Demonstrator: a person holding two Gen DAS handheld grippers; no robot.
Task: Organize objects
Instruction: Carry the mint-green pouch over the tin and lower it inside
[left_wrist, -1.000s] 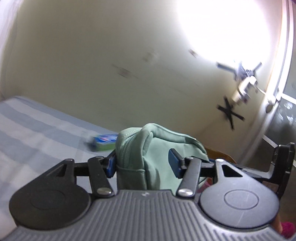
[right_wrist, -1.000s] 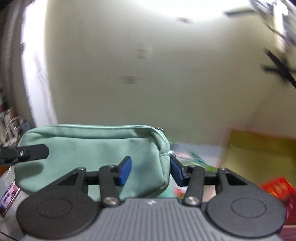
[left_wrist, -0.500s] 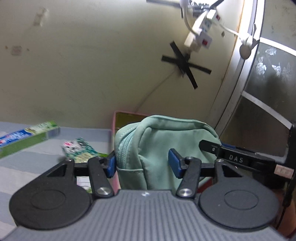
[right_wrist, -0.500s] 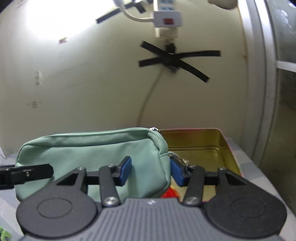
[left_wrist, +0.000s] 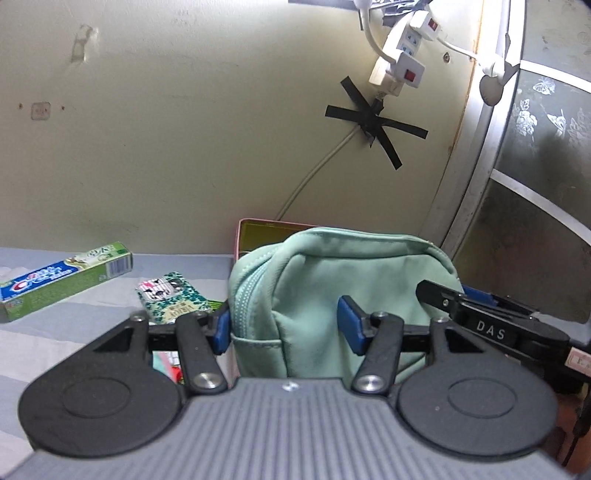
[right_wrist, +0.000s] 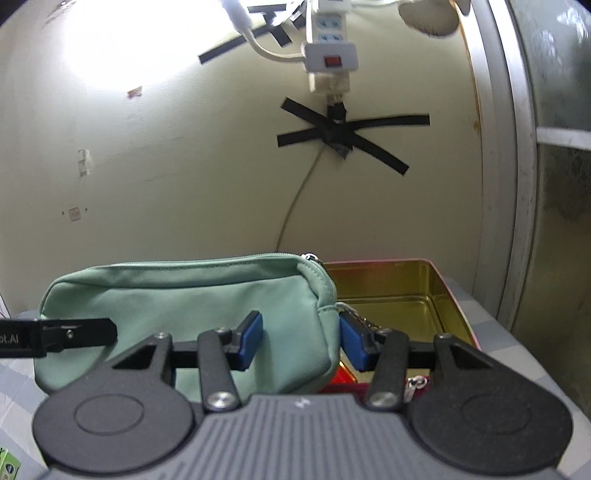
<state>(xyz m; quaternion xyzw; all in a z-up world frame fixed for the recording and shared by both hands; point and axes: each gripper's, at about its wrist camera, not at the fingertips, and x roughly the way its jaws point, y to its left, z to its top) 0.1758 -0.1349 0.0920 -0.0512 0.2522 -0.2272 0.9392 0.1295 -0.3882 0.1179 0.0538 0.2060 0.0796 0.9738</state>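
Pouch first, from my left wrist: my left gripper is clamped across one end of it, blue pads pressing the fabric on both sides. Its long axis runs away to the right, where the finger of my other gripper reaches the far end. Behind and partly under the pouch I see the rim of the open tin against the wall. A toothpaste box and a small patterned packet lie off to the left on the striped sheet.

From my right wrist, my right gripper is clamped on the zipper end of the pouch, which stretches leftward toward my left gripper's finger. The tin's gold inside lies just right of and beyond this end, so I judge the right hand is nearer it, and the pouch must travel rightward and forward to land inside.
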